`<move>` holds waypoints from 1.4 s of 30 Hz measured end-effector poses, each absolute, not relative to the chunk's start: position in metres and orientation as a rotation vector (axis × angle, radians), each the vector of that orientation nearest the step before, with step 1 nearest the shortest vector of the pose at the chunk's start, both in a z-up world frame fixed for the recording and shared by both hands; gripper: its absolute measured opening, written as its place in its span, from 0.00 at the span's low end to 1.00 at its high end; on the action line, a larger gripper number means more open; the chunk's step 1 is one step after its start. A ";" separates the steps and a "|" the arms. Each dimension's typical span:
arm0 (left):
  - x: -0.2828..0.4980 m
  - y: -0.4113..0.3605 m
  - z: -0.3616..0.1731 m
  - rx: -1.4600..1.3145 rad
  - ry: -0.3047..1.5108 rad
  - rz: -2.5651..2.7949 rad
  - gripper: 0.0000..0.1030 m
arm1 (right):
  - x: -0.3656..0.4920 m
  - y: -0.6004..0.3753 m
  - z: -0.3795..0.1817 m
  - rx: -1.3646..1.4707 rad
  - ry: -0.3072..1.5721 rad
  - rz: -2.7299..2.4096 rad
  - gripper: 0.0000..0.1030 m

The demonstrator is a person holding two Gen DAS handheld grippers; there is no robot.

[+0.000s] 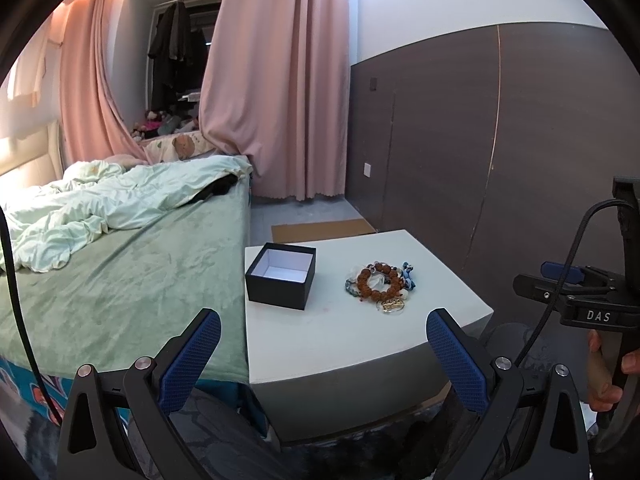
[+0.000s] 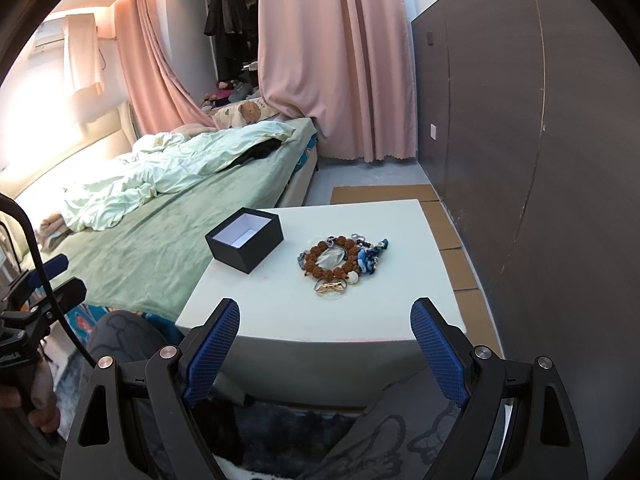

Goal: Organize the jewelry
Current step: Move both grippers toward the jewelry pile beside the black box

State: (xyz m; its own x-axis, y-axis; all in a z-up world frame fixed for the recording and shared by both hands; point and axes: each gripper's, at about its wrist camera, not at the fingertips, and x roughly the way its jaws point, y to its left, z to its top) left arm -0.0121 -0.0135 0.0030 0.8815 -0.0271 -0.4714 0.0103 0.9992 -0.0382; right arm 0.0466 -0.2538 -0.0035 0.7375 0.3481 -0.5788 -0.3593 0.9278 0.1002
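A pile of jewelry [image 1: 378, 284] lies on a white table [image 1: 320, 344]: a brown bead bracelet [image 2: 331, 258], blue braided cords [image 2: 372, 258], gold rings [image 2: 330, 287] and grey beads. An open black box [image 1: 281, 276] with a white inside stands left of the pile; it also shows in the right wrist view [image 2: 245, 239]. My left gripper [image 1: 324, 322] is open and empty, held back before the table's near edge. My right gripper [image 2: 325, 314] is open and empty, also short of the near edge, and shows at the right of the left wrist view [image 1: 560, 276].
A bed [image 1: 120, 280] with green sheets and a rumpled duvet sits against the table's left side. A dark panelled wall [image 1: 500, 140] runs along the right. Pink curtains [image 1: 280, 80] hang behind. Cardboard sheets [image 2: 384, 194] lie on the floor beyond the table.
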 end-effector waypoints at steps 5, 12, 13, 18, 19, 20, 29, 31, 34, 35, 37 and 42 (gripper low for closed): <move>-0.009 -0.013 0.002 -0.031 0.489 -0.050 1.00 | 0.040 -0.252 -0.001 -0.021 0.623 0.374 0.85; -0.007 -0.014 0.003 -0.017 0.487 -0.058 1.00 | 0.032 -0.256 -0.001 -0.017 0.606 0.381 0.85; -0.008 -0.014 0.003 -0.019 0.487 -0.055 1.00 | 0.032 -0.257 -0.002 -0.016 0.606 0.380 0.85; -0.010 -0.013 0.004 -0.028 0.483 -0.041 1.00 | 0.031 -0.262 -0.001 -0.008 0.603 0.382 0.85; -0.011 -0.013 0.004 -0.027 0.482 -0.037 1.00 | 0.030 -0.263 -0.001 -0.007 0.601 0.380 0.85; -0.011 -0.013 0.003 -0.027 0.482 -0.034 1.00 | 0.030 -0.264 -0.001 -0.004 0.601 0.378 0.85; -0.013 -0.016 0.006 -0.018 0.471 -0.042 1.00 | 0.030 -0.269 0.000 0.012 0.598 0.372 0.85; -0.012 -0.019 0.008 -0.009 0.466 -0.048 1.00 | 0.030 -0.269 -0.001 0.013 0.599 0.374 0.85; -0.012 -0.019 0.013 -0.009 0.455 -0.052 1.00 | 0.029 -0.270 0.000 0.012 0.598 0.377 0.85; -0.011 -0.019 0.014 -0.012 0.452 -0.055 1.00 | 0.029 -0.270 0.000 0.013 0.596 0.378 0.85; -0.010 -0.018 0.015 -0.011 0.450 -0.056 1.00 | 0.029 -0.270 0.000 0.011 0.596 0.375 0.85; -0.002 -0.013 0.016 -0.026 0.457 -0.059 1.00 | 0.035 -0.270 0.001 0.013 0.599 0.367 0.85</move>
